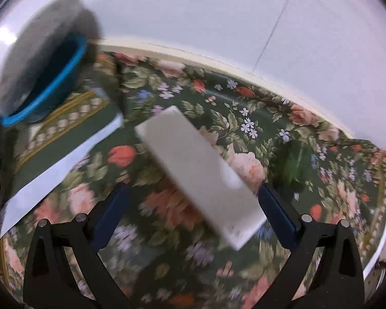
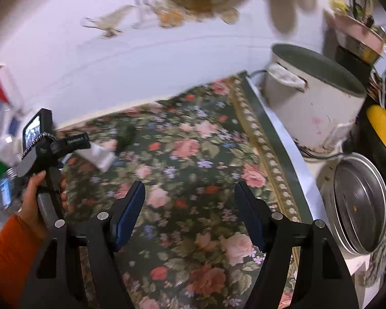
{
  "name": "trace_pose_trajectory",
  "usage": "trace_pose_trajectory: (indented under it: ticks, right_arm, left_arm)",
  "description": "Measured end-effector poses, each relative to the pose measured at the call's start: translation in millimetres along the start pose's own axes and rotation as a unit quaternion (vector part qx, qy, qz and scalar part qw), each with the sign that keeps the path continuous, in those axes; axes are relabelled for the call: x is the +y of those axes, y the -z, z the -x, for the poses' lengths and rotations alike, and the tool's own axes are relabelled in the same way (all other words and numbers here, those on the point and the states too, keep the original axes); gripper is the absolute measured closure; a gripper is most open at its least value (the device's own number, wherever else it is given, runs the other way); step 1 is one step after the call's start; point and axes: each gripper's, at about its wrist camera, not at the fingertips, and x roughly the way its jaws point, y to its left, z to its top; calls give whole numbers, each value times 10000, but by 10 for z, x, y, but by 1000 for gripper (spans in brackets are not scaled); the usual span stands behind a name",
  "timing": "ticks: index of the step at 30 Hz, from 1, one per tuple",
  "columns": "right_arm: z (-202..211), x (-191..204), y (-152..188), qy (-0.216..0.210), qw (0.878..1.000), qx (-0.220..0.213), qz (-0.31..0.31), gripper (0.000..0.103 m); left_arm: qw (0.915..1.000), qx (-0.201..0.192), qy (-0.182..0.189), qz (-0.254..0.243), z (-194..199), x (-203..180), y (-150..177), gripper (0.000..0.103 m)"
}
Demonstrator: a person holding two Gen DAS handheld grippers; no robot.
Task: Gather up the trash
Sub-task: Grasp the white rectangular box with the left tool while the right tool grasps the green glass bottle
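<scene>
Floral cloth (image 1: 167,206), dark green with pink and red roses, covers the bench against a white wall (image 1: 218,13). On it lies a white box (image 1: 193,175), long and flat, set at a slant. The left gripper (image 1: 193,200) hangs over the box with its jaws spread wide; the box sits between them, its near end just beside the right pad, but whether the pad touches it I cannot tell. To the left, a white bin with a blue rim (image 1: 46,85) shows blurred at the edge of the left wrist view.

The right gripper (image 2: 190,206) hovers above bare cloth, jaws spread with nothing between them. In its view the left hand (image 2: 38,200), in an orange sleeve (image 2: 7,252), grips the other gripper's handle. A white cooker (image 2: 314,108) and a steel lid (image 2: 357,203) stand past the cloth's right edge.
</scene>
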Motion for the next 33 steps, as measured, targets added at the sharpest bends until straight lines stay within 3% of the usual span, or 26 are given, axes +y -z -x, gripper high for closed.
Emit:
trace_pose_trajectory:
  ticks: [4,7,10,16,18,20,26,33]
  right_arm:
    - [-165,-26,-26,151,9995,224,-148,34]
    - [-274,24,-77,184,9992,329,-146,34]
    - [-377,136,-139,89,9993,354,-52,34]
    - [-785,543,-300,-336,9978,396,402,34]
    - [-983,747,-388,-526,9964,447,493,34]
    - [-1189,927,-466,-683,9949,528,520,34]
    - [-1756,1368,-593,-896,9922,701,502,35]
    - [-2329,1617,-679,-556,9925,1021,368,35]
  left_arm:
    - [9991,328,-199,178,-255,-43,-18,6]
    - [9988,277,-96,401,-267,79,55,8]
    - [9997,176,-14,176,-206,201,151,11]
    - [9989,102,314,-325,-51,647,276,30]
    - [9983,48,129,-572,-27,788,305,45]
    - [9962,-45,-37,-872,-9,893,354,50]
    - [9909,-310,118,-1307,50,1086,465,50]
    - [9853,-386,448,-1606,91,970,422,51]
